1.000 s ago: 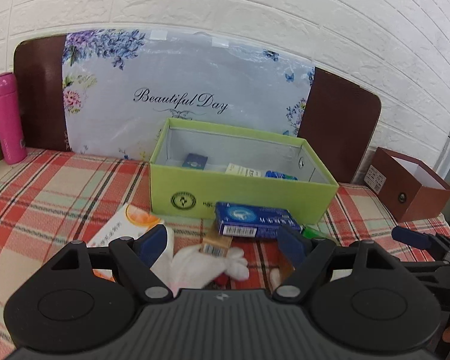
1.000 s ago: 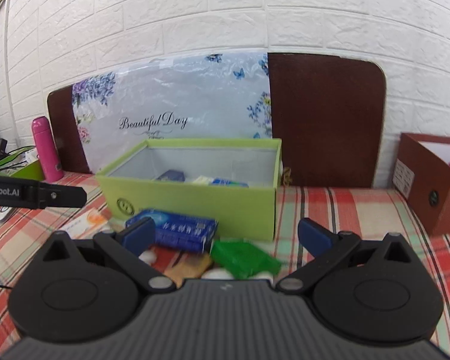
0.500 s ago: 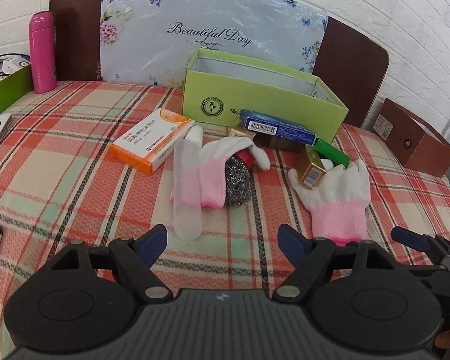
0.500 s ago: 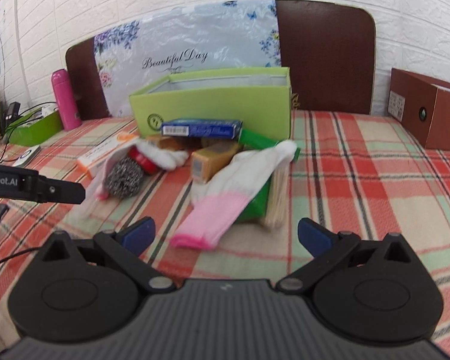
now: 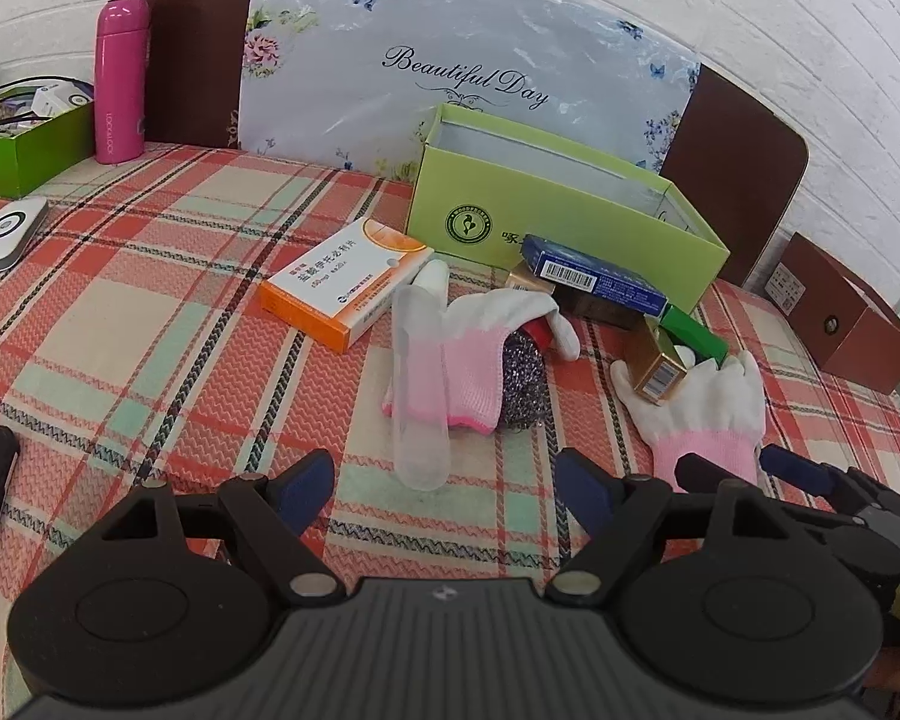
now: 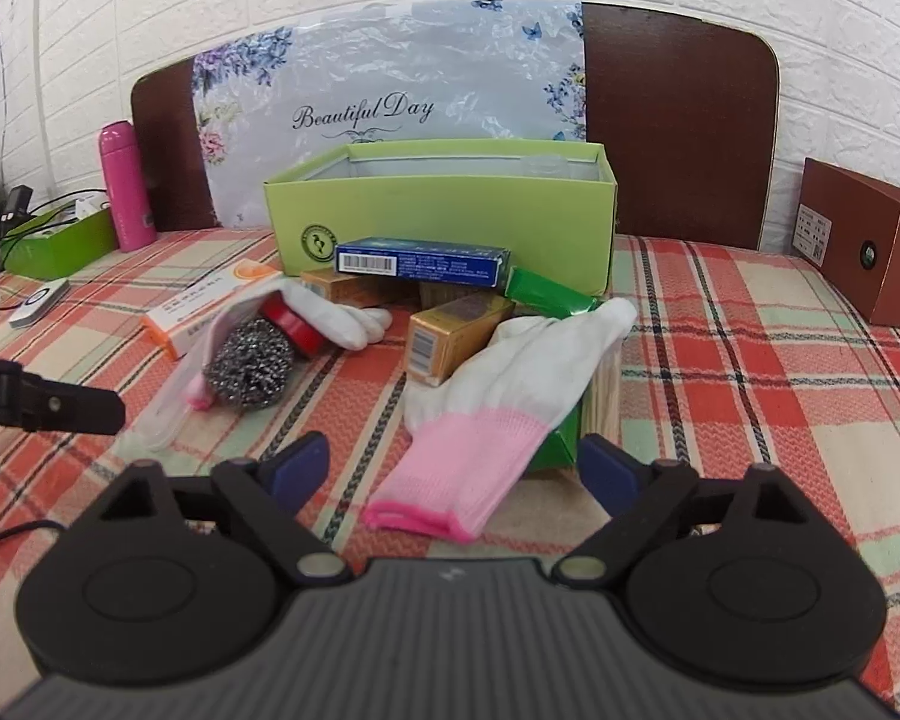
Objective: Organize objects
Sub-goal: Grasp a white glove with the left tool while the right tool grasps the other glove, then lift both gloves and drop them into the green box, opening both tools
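An open light-green box [image 5: 546, 204] [image 6: 444, 222] stands at the back of the plaid tablecloth. In front of it lies a pile: a blue carton [image 5: 594, 279] [image 6: 420, 261], an orange-white medicine box [image 5: 345, 282] [image 6: 195, 315], a clear plastic tube [image 5: 420, 390], two white-pink gloves [image 5: 702, 408] [image 6: 498, 402], a steel scourer [image 5: 522, 381] [image 6: 249, 369], a gold box [image 5: 657, 369] [image 6: 450, 336] and a green packet [image 5: 693, 336] [image 6: 549, 294]. My left gripper [image 5: 447, 483] is open and empty, just short of the tube. My right gripper [image 6: 456, 465] is open and empty, at the cuff of the right-hand glove.
A pink bottle [image 5: 120, 81] [image 6: 127, 195] and a dark green tray [image 5: 27, 144] [image 6: 60, 243] stand at the back left. A white device [image 5: 6, 234] lies left. A brown box [image 5: 840, 315] [image 6: 870, 252] sits at the right. A floral board [image 5: 450, 60] leans on the wall.
Both grippers have pulled back from the green box and tilted down. The pile of objects in front of the box now shows in full. Both grippers stay open.
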The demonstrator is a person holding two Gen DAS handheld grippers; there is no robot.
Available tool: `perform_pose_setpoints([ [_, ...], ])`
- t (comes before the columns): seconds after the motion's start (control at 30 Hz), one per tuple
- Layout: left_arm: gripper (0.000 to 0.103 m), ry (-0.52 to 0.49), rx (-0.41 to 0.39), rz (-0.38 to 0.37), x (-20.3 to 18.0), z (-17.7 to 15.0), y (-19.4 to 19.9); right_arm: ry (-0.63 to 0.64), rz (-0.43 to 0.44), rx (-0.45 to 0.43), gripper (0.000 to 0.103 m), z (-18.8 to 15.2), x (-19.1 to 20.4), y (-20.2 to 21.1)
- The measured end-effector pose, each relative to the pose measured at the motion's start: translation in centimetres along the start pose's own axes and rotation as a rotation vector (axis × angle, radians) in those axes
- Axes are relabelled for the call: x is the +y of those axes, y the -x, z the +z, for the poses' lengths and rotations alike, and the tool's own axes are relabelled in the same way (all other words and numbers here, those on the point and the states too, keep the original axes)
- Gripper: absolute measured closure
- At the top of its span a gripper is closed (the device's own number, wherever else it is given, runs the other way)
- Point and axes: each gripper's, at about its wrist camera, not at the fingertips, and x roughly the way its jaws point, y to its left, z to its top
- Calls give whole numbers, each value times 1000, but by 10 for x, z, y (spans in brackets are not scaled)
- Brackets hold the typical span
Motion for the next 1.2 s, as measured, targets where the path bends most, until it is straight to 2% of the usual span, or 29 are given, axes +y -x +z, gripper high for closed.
perform_pose_setpoints([
  [0.03,19,0,-10,-9,0,2,-1,0,-1,0,18,1,0,-2],
  [0.13,22,6,-34,-45,-3,12,-11,7,-25,2,31,3,0,-8],
  [0.2,28,11,-33,-61,-7,21,-23,-3,-30,7,49,3,-4,-10],
  [0.23,29,5,-30,-70,-9,25,-29,-14,-26,13,52,4,-7,-11],
  [0.33,35,-31,-22,-70,-21,39,-51,-37,-16,23,72,2,-13,-11],
  [0.4,37,-54,-22,-62,-26,46,-63,-41,-11,15,89,1,-17,-7],
  [0.43,39,-64,-19,-59,-28,49,-69,-46,-7,9,92,1,-19,-4],
  [0.47,49,-74,-11,-57,-30,52,-74,-52,-4,1,97,1,-21,-1],
  [0.5,62,-81,2,-60,-30,54,-79,-56,-3,-10,97,2,-23,3],
  [0.57,80,-82,35,-67,-29,58,-88,-58,-2,-30,98,6,-27,10],
  [0.63,91,-93,34,-85,-29,60,-88,-59,5,-51,98,10,-30,17],
  [0.67,100,-104,35,-82,-30,62,-85,-58,5,-58,98,12,-31,18],
  [0.77,101,-67,20,-110,-25,67,-70,-39,22,-58,94,15,-27,18],
  [0.83,101,-42,-4,-149,-21,69,-52,-25,38,-56,73,13,-21,14],
  [0.87,101,-42,-23,-157,-21,70,-41,-13,41,-48,56,12,-16,11],
  [0.9,101,-46,-43,-162,-20,68,-31,3,42,-41,45,12,-11,8],
  [1.07,101,-50,-96,-196,-14,53,14,139,32,0,32,5,17,-15],
  [1.13,101,-53,-75,-191,-10,43,20,212,-14,15,34,-1,26,-27],
  [1.17,101,-55,-56,-180,-8,37,19,245,-40,-1,46,-4,29,-29],
  [1.2,101,-53,-35,-169,-5,30,18,280,-63,-15,65,-4,32,-29],
])
